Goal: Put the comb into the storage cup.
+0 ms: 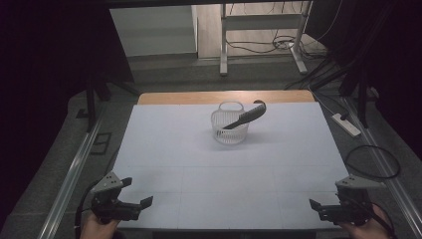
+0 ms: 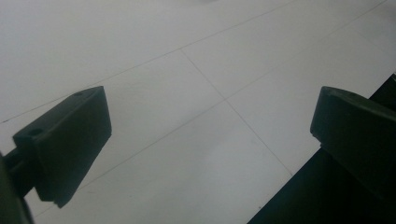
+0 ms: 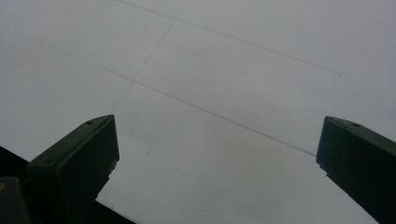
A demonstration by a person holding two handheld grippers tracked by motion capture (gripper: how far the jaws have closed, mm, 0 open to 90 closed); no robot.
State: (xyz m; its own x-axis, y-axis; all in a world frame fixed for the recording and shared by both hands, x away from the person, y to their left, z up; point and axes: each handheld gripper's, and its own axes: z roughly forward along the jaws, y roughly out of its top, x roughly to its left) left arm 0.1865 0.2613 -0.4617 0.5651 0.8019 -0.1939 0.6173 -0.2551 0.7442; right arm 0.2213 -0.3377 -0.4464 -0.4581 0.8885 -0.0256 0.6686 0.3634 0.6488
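**A:** Where is everything on the table (image 1: 164, 149)?

**B:** A small white basket (image 1: 229, 130) stands a little past the middle of the white tabletop. A dark comb (image 1: 245, 118) leans in it, one end down inside, the other poking up over the rim.

**A:** Which way does the comb run?

**B:** Its length slants from low on the left to high on the right, with the raised end pointing toward the far right.

**A:** And the grippers?

**B:** The left gripper (image 1: 133, 193) and right gripper (image 1: 313, 204) sit at the near corners, both well apart from the basket, which lies ahead and inward of each. Both have their jaws spread wide and hold nothing. I judge the right one better placed, since the comb's free end tips toward its side.
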